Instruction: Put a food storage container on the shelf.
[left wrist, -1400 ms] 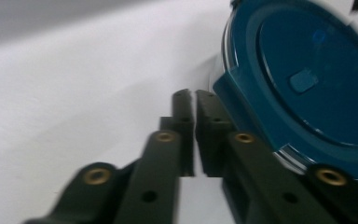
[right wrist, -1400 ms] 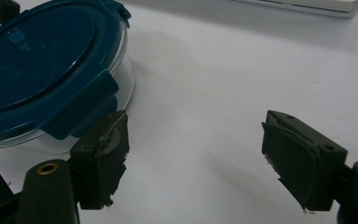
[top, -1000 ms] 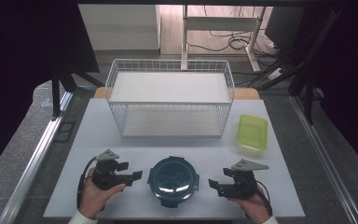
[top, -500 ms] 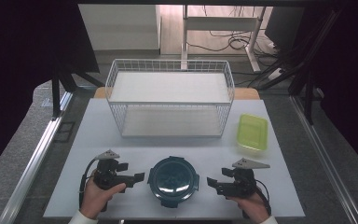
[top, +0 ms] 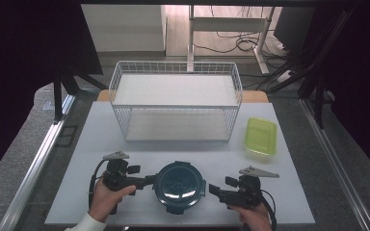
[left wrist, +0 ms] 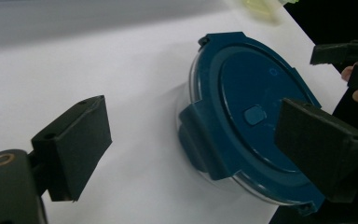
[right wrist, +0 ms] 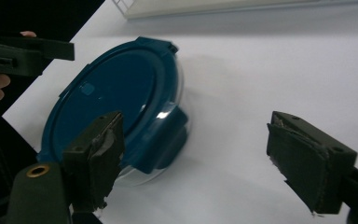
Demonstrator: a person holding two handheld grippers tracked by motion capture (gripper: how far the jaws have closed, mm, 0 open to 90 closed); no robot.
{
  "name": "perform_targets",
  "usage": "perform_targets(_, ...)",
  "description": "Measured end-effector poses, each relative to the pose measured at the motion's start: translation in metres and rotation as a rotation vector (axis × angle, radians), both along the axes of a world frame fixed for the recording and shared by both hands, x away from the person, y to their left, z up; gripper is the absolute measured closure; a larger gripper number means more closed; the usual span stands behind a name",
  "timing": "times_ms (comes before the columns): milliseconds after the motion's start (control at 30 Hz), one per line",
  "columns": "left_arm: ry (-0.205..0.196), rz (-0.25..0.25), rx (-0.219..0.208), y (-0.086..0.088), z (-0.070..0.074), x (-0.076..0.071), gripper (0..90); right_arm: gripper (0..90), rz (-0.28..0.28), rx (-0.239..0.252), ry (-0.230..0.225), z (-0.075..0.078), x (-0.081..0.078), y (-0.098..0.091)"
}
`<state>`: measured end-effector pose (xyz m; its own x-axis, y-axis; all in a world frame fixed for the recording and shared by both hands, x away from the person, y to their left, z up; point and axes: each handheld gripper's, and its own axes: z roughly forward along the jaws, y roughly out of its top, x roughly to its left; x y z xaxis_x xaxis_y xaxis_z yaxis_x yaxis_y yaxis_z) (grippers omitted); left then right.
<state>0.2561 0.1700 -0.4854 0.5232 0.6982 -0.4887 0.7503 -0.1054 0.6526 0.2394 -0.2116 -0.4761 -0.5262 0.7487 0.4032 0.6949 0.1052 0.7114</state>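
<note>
A round container (top: 179, 186) with a dark blue lid sits on the white table (top: 289, 187), at about 6 o'clock from the table's middle in the high view, close to the near edge. The lid is on, with clip flaps folded down at its sides, and the clear wall of the tub shows under the rim in both gripper views.

The left gripper (top: 147, 181) lies at 9 o'clock of the container, held in the person's left hand (top: 107, 198) and pointing at it. Its jaws stand wide apart and press on nothing. In the left gripper view one jaw sits over bare table at the left while the other overlaps the lid's right side (whether it touches the lid I cannot tell), and the lid's near clip flap lies between them.

The right gripper (top: 214, 190) lies at 3 o'clock of the container, just beside it with a small gap, held in the right hand (top: 256, 217). Its jaws have just been opening and stand wide, with only bare table and the container's edge between them.

A white wire basket (top: 176, 101) stands at 12 o'clock, well apart from the container. A yellow-green tray (top: 261, 136) lies at 2 o'clock, near the basket's right end.
</note>
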Motion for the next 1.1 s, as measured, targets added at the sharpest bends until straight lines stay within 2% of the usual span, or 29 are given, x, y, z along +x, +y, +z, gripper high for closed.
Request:
perform_targets(100,0.017,-0.011,-0.017,-0.003,0.0,0.001,9.0,17.2,0.011,-0.001,0.023,-0.002,0.0,0.006)
perform_targets(133,0.051,-0.03,-0.03,-0.006,-0.001,0.003,8.5,16.1,0.022,0.005,0.048,-0.002,0.002,0.011)
perform_targets(200,0.073,-0.034,-0.052,-0.009,-0.002,0.005,8.5,15.1,0.022,0.013,0.067,-0.003,0.004,0.015)
perform_targets(333,0.113,-0.038,-0.062,-0.014,-0.006,0.011,8.0,13.8,0.02,0.011,0.112,-0.008,0.012,0.024)
perform_targets(400,0.131,-0.038,-0.056,-0.016,-0.009,0.012,6.8,13.7,0.018,0.026,0.14,-0.01,0.015,0.028)
perform_targets(633,0.182,-0.04,-0.077,-0.014,-0.016,0.015,4.4,13.4,0.02,0.032,0.176,-0.016,0.02,0.041)
perform_targets(767,0.23,-0.062,-0.12,-0.017,-0.027,0.016,4.5,13.1,0.028,0.043,0.211,-0.022,0.021,0.047)
perform_targets(900,0.237,-0.062,-0.122,-0.021,-0.03,0.017,6.8,12.8,0.037,0.046,0.229,-0.027,0.02,0.051)
perform_targets(1033,0.262,-0.083,-0.141,-0.025,-0.034,0.017,8.9,12.8,0.04,0.061,0.244,-0.029,0.019,0.054)
perform_targets(1100,0.278,-0.1,-0.151,-0.028,-0.038,0.016,11.2,13.3,0.034,0.087,0.27,-0.031,0.019,0.053)
